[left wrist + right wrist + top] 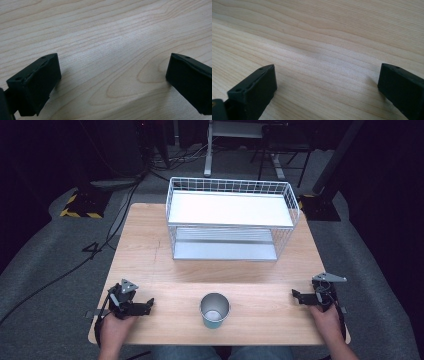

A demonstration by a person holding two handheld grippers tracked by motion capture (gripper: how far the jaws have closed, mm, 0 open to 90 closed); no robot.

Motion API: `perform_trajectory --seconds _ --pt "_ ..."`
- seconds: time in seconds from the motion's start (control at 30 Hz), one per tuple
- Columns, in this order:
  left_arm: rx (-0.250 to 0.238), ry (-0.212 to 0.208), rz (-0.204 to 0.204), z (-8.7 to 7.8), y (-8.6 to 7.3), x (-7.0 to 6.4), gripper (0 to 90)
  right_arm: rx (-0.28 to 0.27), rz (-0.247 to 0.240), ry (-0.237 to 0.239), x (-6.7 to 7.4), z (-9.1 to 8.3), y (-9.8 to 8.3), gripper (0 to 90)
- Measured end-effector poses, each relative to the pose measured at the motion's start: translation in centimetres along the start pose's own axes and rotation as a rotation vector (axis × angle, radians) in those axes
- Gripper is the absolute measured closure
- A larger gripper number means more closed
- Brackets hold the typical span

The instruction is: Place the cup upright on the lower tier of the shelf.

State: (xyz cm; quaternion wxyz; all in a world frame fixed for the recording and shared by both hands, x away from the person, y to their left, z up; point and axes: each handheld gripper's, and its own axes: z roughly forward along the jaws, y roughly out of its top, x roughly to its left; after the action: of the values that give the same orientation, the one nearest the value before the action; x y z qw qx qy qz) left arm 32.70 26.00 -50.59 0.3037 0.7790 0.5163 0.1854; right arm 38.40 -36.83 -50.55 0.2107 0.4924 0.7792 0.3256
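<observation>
A teal cup (215, 310) with a pale metallic inside stands upright near the front edge of the wooden table (150, 255), midway between my hands. My left gripper (149, 305) rests at the front left, pointing toward the cup, a short way from it. Its jaws stand wide apart over bare wood, as the left gripper (113, 75) view confirms. At the front right, my right gripper (295, 295) points inward toward the cup. In the right gripper (327, 85) view its jaws are also spread wide with only wood grain between them.
A white wire rack (231, 217) with two shelves stands at the back centre of the table. Beyond the table lie grey floor, cables (100, 245) and a desk frame (240, 145) in the dark background.
</observation>
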Motion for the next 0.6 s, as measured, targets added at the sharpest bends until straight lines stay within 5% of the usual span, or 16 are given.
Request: perform_trajectory --seconds 0.6 --pt "0.0 0.019 -0.028 -0.13 0.15 -0.16 0.0 0.0 0.003 -0.001 0.04 -0.01 -0.01 2.5"
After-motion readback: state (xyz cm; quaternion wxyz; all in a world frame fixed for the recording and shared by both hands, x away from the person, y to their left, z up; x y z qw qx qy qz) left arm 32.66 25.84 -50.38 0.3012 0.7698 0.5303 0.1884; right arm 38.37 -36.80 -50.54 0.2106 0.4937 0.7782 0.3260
